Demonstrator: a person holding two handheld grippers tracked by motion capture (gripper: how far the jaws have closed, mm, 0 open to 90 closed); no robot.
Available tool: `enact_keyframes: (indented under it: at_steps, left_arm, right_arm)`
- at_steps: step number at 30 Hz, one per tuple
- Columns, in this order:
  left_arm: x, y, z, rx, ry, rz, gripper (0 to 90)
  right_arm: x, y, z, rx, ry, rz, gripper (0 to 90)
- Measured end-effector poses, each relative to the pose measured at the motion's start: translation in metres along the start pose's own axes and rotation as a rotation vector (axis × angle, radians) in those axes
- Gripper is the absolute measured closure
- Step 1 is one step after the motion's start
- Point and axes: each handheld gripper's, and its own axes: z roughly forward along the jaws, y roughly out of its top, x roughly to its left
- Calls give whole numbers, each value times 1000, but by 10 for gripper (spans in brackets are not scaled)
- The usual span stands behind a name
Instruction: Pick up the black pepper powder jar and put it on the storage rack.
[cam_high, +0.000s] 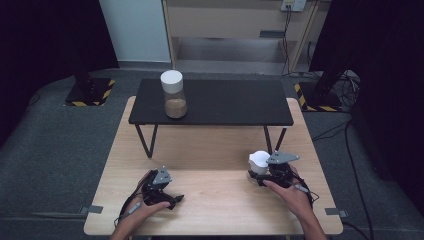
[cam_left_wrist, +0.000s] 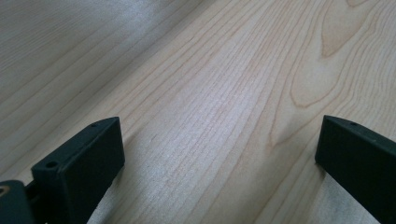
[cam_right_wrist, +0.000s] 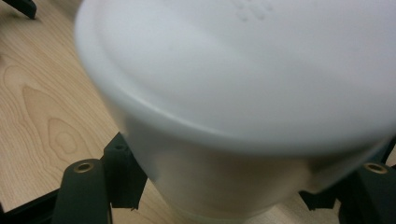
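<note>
Nearest to the camera, two forearms come in from the bottom edge of the high view; each hand carries a claw over the wooden table (cam_high: 210, 150). On the left side, the left gripper (cam_high: 172, 199) rests low near the front of the table; in its own view the two black jaws stand wide apart with only bare wood between them, so it is open and holds nothing. On the right side, the right gripper (cam_high: 256, 172) is closed on a white cup (cam_high: 259, 160); in the right gripper view the jaws sit against the lower wall of the cup (cam_right_wrist: 243, 107) on both sides, and the cup looms large and blurred above them. I cannot tell if the cup stands on the table or is slightly lifted.

I judge this cup to be light and thin-walled, probably plastic, with a smooth surface that may slip; a hard squeeze could bend the wall, so a moderate grip low on the body, below the wider rim, seems the safest place.

Farther back, a black shelf (cam_high: 225, 102) stands on thin legs; on it is a jar (cam_high: 174, 95) with a white lid and brown powder inside, well apart from both grippers.
</note>
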Motion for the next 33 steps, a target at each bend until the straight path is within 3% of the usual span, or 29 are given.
enact_keyframes:
  at_steps: [16, 33]
  left_arm:
    - [0, 0, 0, 1, 0, -1, 0]
    - [0, 0, 0, 1, 0, -1, 0]
  right_arm:
    - [9, 2, -21, -46, 37, -5, 319]
    - [17, 26, -33, -18, 45, -41, 319]
